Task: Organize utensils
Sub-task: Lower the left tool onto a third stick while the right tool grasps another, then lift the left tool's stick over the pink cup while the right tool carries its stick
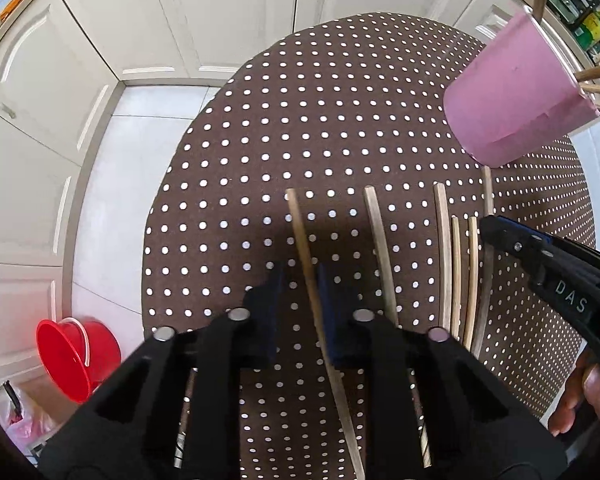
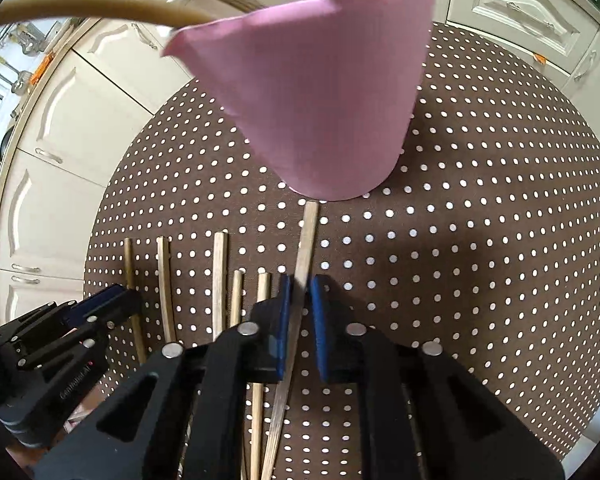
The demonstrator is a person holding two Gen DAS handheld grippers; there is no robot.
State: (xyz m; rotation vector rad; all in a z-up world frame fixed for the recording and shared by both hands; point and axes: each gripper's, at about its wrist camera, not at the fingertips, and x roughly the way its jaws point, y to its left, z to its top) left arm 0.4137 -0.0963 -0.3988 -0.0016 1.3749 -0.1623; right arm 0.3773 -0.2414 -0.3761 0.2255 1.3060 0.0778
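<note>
**A:** Where were your two tools at that moment?

**B:** I had both low over the round brown tablecloth with white dots (image 2: 480,248), pointing forward along the row of chopsticks. My left gripper (image 1: 300,300) straddled the leftmost pale wooden chopstick (image 1: 300,232). Its blue-padded jaws stood partly open, the stick lying against the right pad and a clear gap on the other side. I could not tell whether it was lifted off the cloth.

**A:** And the right one?

**B:** My right gripper (image 2: 299,312) had its jaws nearly closed around a flat wooden chopstick (image 2: 306,240), the rightmost of the row. Whether the pads were actually pinching it, I could not tell. The stick's far end lay just short of the base of the pink plastic cup (image 2: 320,100).

**A:** What did the cup hold?

**B:** Several wooden sticks (image 1: 596,74) poked out of its rim. The cup stood upright on the cloth, beyond the row.

**A:** The rest of the row?

**B:** Four more chopsticks (image 1: 456,276) lay side by side between the two I had lined up. A red plastic bucket (image 1: 72,356) sat on the floor to my left.
</note>
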